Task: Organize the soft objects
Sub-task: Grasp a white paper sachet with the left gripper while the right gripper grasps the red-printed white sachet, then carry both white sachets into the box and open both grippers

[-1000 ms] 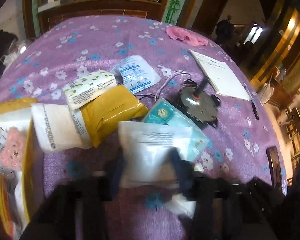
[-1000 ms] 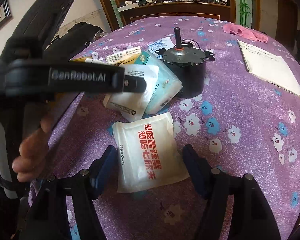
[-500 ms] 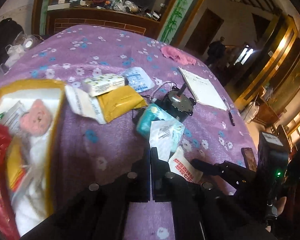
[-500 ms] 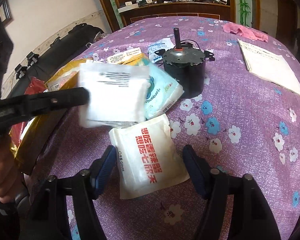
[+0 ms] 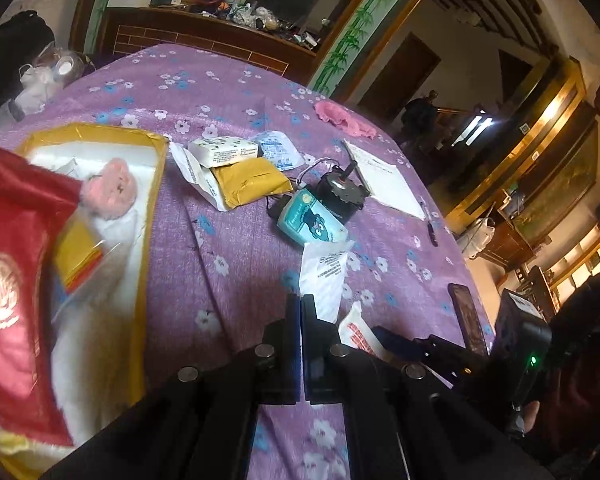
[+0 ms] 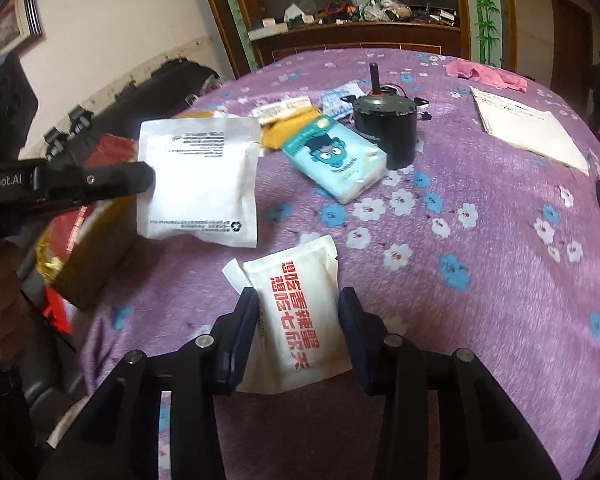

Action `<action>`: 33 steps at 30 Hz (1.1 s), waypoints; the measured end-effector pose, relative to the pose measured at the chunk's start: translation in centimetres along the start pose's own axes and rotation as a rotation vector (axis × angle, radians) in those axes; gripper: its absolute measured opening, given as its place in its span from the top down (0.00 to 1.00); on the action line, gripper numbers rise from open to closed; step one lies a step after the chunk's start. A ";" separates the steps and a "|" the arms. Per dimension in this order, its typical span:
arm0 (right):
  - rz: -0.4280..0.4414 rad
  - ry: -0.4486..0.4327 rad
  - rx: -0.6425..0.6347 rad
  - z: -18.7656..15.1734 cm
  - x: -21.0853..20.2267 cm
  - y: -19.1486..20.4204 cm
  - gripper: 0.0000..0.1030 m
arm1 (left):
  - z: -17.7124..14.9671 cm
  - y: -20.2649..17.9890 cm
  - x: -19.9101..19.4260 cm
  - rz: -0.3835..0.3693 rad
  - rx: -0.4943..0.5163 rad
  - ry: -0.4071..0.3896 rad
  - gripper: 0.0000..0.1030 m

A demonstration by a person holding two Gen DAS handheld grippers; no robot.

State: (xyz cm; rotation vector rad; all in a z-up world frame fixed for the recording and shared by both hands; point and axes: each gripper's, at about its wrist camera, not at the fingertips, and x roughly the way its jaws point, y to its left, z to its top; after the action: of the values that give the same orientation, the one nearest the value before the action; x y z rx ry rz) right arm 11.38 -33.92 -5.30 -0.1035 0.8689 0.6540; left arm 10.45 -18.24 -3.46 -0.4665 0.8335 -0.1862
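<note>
My left gripper [image 5: 300, 300] is shut on the edge of a thin white packet with black print [image 5: 324, 276]. In the right wrist view that left gripper [image 6: 146, 180] holds the white packet [image 6: 200, 184] up off the purple flowered cloth [image 6: 480, 260]. My right gripper [image 6: 300, 312] is low over the cloth with a white packet with red lettering [image 6: 300, 320] between its fingers. Its jaws are closing, and the pads press the packet's two long edges, so it bulges. A yellow-rimmed box [image 5: 152, 200] at the left holds a pink plush bear [image 5: 108, 192].
A teal cartoon tissue pack [image 6: 336, 160] leans on a black motor [image 6: 384, 120]. Behind them lie a yellow packet [image 5: 252, 180], a white tissue pack [image 5: 224, 150] and a blue-white pack [image 5: 276, 150]. A booklet [image 6: 528, 128], pink cloth [image 6: 484, 74] and phone [image 5: 464, 320] lie right. A red bag [image 5: 16, 280] fills the left edge.
My left gripper shut on the white printed packet, lifted it off the pile and carried it left. My right jaws narrowed onto the red-lettered packet.
</note>
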 end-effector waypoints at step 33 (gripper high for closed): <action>0.187 -0.039 -0.137 12.0 8.2 14.0 0.60 | 4.1 18.5 -9.0 0.169 -0.352 -0.151 1.00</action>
State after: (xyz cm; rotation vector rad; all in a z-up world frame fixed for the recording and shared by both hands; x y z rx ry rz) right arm 15.33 -14.54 -1.09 -0.1330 0.8021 0.8884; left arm 7.16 2.49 -3.77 -0.7267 0.7551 0.1540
